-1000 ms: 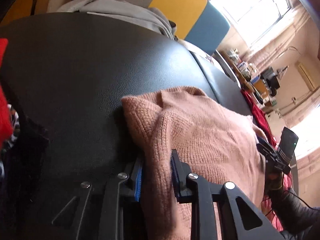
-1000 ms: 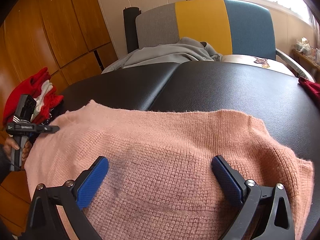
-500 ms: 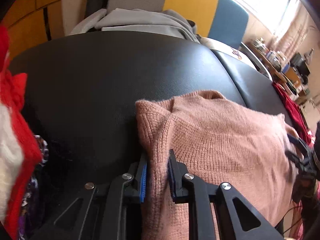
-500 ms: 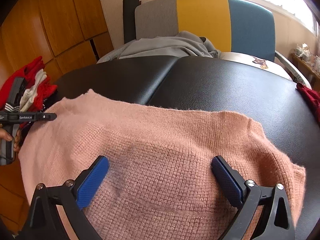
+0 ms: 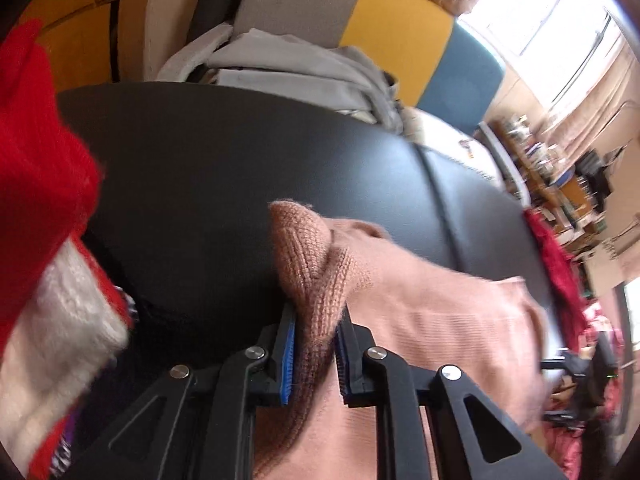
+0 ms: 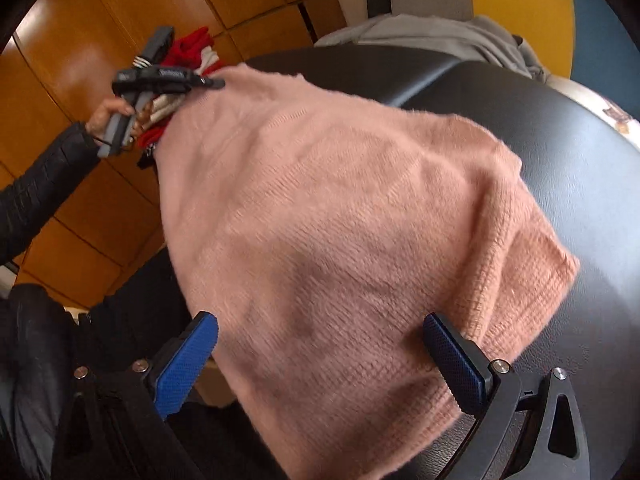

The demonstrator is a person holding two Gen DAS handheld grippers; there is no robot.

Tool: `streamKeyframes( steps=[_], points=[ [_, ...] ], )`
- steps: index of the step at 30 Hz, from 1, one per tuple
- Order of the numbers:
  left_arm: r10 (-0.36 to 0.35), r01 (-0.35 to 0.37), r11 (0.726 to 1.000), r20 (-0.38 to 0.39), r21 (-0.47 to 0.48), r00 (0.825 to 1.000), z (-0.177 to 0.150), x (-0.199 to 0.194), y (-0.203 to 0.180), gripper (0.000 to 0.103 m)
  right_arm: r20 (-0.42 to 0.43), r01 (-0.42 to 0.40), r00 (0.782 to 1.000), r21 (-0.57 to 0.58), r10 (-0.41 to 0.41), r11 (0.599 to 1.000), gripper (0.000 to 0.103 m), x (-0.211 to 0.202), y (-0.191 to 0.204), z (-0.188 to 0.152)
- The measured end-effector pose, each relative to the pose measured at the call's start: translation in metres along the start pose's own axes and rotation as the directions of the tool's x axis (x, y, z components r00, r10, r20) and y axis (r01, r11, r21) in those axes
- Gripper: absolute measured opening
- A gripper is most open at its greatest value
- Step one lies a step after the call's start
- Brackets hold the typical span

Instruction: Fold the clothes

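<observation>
A pink knitted sweater [image 5: 420, 312] lies across the black padded table [image 5: 200, 180]. My left gripper [image 5: 316, 320] is shut on a bunched corner of it and holds that corner lifted off the table. The right wrist view shows the same sweater [image 6: 340, 200] pulled up toward the left gripper [image 6: 160, 76], which a hand holds at the upper left. My right gripper [image 6: 320, 344] stands wide open over the sweater's near edge, its blue pads well apart and not pressing the cloth. It appears blurred at the right edge of the left wrist view [image 5: 580, 368].
A red and white knit pile [image 5: 40, 200] sits at the table's left end. A grey garment [image 5: 288, 64] lies on a chair [image 5: 392, 40] with a grey, yellow and blue back. Red cloth [image 5: 556, 264] hangs at the right end. A black sleeve [image 6: 40, 184] reaches in; wooden panels stand behind.
The left gripper has tightened on the sweater's corner and risen, lifting that side off the table. The right gripper has shifted and rolled, still open.
</observation>
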State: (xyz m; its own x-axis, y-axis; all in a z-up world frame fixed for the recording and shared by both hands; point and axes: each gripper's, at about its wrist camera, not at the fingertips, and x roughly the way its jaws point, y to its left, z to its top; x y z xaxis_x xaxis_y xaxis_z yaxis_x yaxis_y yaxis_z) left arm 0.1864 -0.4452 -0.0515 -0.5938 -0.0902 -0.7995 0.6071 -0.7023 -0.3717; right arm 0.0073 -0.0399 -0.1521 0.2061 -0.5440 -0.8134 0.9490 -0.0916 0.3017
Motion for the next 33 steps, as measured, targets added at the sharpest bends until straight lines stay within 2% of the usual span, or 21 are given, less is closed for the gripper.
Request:
streamKeyframes(
  steps=[5, 9, 15, 17, 18, 19, 20, 21, 23, 24, 26, 28, 29, 30, 31, 32, 33],
  points=[
    [-0.159, 0.159, 0.987, 0.014, -0.023, 0.987, 0.002, -0.029, -0.034, 0.014, 0.012, 0.023, 1.000, -0.009, -0.023, 1.000, 0.103, -0.001, -0.011, -0.004],
    [-0.285, 0.286, 0.956, 0.024, -0.067, 0.958, 0.002, -0.044, -0.060, 0.013, 0.036, 0.026, 0.999, 0.001, -0.026, 1.000, 0.103, -0.006, -0.016, -0.009],
    [-0.476, 0.479, 0.867, 0.057, -0.138, 0.878, 0.000, -0.046, -0.113, 0.012, 0.031, 0.035, 0.999, 0.009, -0.035, 0.999, 0.103, 0.009, -0.014, -0.010],
    [-0.531, 0.535, 0.831, 0.069, -0.151, 0.845, 0.002, -0.041, -0.135, 0.011, 0.039, 0.040, 0.998, 0.006, -0.040, 0.999, 0.103, 0.013, -0.009, -0.006],
    [-0.559, 0.563, 0.811, 0.073, -0.155, 0.826, 0.003, -0.037, -0.147, 0.007, 0.052, 0.030, 0.998, 0.018, -0.030, 0.999, 0.103, 0.013, -0.010, -0.008],
    [-0.588, 0.592, 0.790, 0.077, -0.159, 0.805, 0.003, -0.034, -0.160, 0.001, 0.065, 0.019, 0.998, 0.030, -0.021, 0.999, 0.103, 0.013, -0.010, -0.010],
    [-0.626, 0.629, 0.760, 0.077, -0.163, 0.776, 0.003, -0.031, -0.172, 0.000, 0.080, 0.003, 0.997, 0.043, -0.007, 0.999, 0.103, 0.011, -0.013, -0.011],
    [-0.638, 0.641, 0.752, 0.075, -0.154, 0.766, 0.002, -0.029, -0.186, 0.000, 0.096, -0.013, 0.995, 0.055, 0.007, 0.998, 0.103, 0.010, -0.015, -0.013],
    [-0.570, 0.573, 0.817, 0.067, -0.058, 0.819, 0.003, -0.022, -0.224, 0.000, 0.129, -0.044, 0.991, 0.079, 0.034, 0.996, 0.103, 0.007, -0.019, -0.016],
    [-0.574, 0.576, 0.814, 0.046, -0.070, 0.817, 0.002, -0.010, -0.234, 0.000, 0.147, -0.059, 0.988, 0.090, 0.046, 0.994, 0.103, 0.006, -0.021, -0.017],
    [-0.599, 0.594, 0.797, -0.019, -0.109, 0.800, -0.001, 0.017, -0.249, 0.000, 0.163, -0.062, 0.986, 0.088, 0.047, 0.994, 0.103, 0.006, -0.020, -0.019],
    [-0.504, 0.504, 0.864, -0.025, -0.011, 0.863, -0.005, 0.017, -0.257, 0.000, 0.172, -0.053, 0.984, 0.078, 0.039, 0.996, 0.103, 0.007, -0.018, -0.021],
    [-0.457, 0.458, 0.888, -0.028, 0.038, 0.889, -0.007, 0.018, -0.261, 0.004, 0.178, -0.050, 0.983, 0.077, 0.035, 0.996, 0.103, 0.007, -0.017, -0.022],
    [-0.442, 0.449, 0.891, -0.088, 0.073, 0.893, -0.011, 0.021, -0.262, 0.009, 0.182, -0.047, 0.983, 0.075, 0.033, 0.996, 0.103, 0.007, -0.016, -0.023],
    [-0.400, 0.412, 0.906, -0.122, 0.097, 0.909, -0.018, 0.023, -0.262, 0.013, 0.186, -0.045, 0.982, 0.074, 0.030, 0.996, 0.103, 0.007, -0.015, -0.024],
    [-0.333, 0.350, 0.927, -0.130, 0.139, 0.934, -0.022, 0.025, -0.260, 0.019, 0.191, -0.043, 0.981, 0.066, 0.029, 0.997, 0.103, 0.007, -0.014, -0.025],
    [-0.247, 0.269, 0.942, -0.126, 0.199, 0.961, -0.028, 0.027, -0.259, 0.019, 0.197, -0.045, 0.980, 0.064, 0.032, 0.997, 0.103, 0.007, -0.015, -0.026]
  ],
)
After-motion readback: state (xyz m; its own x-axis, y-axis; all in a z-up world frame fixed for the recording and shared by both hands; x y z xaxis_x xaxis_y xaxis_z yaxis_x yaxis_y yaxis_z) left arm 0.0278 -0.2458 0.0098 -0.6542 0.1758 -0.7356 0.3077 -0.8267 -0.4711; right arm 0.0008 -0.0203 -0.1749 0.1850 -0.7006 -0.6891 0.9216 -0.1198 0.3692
